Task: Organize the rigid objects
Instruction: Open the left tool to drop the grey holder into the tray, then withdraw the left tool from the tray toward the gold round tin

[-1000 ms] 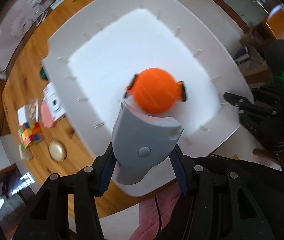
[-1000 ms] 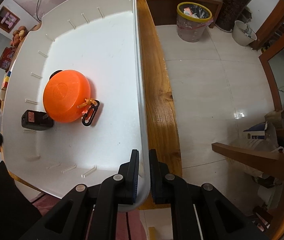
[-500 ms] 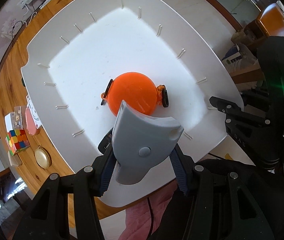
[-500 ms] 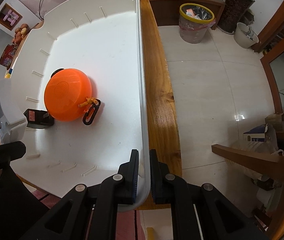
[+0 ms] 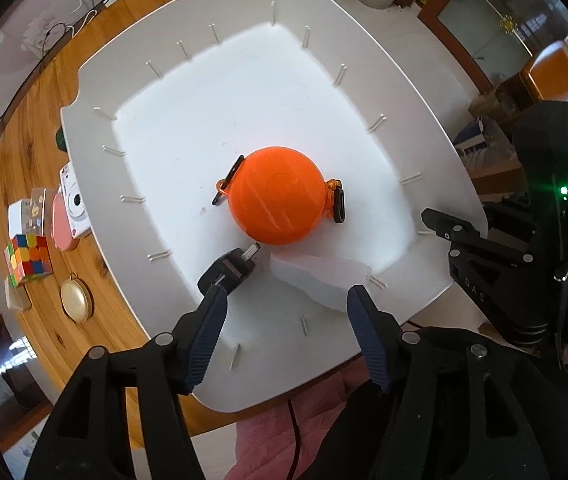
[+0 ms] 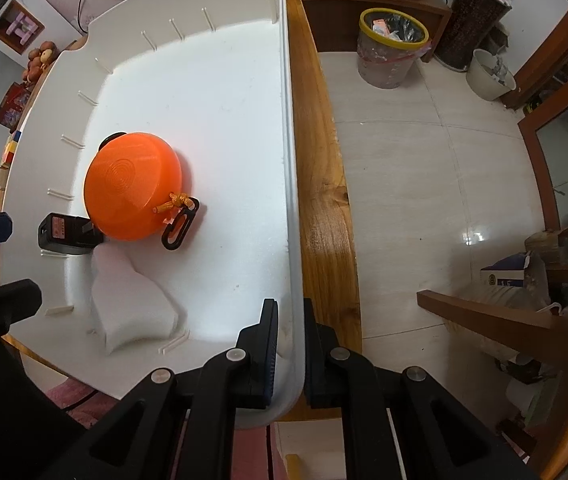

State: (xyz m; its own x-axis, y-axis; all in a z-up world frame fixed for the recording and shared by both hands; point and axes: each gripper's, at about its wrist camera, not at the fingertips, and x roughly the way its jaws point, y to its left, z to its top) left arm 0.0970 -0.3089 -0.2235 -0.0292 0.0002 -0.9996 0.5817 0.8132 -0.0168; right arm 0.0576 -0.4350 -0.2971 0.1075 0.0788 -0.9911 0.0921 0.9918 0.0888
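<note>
The pale grey-white curved piece lies on the floor of the white bin, at its near side, just beyond the left gripper. That gripper's jaws are opening with nothing pressed between them; the piece sits free below, its long axis running left to right across the gap. The orange bowl-shaped item rests upside down just beyond it near the middle of the bin, and a black power adapter lies to the left, close against both. The left hand is plainly the nearer to all three.

The right gripper has its jaws clamped on the bin's right wall, steadying it.

The bin sits on a wooden desk. On the desk's left side wait a colour cube, a small white camera, a pink case and a round cream compact, probably next to go in. Beyond the desk's right edge are tiled floor and a lined waste bin.
</note>
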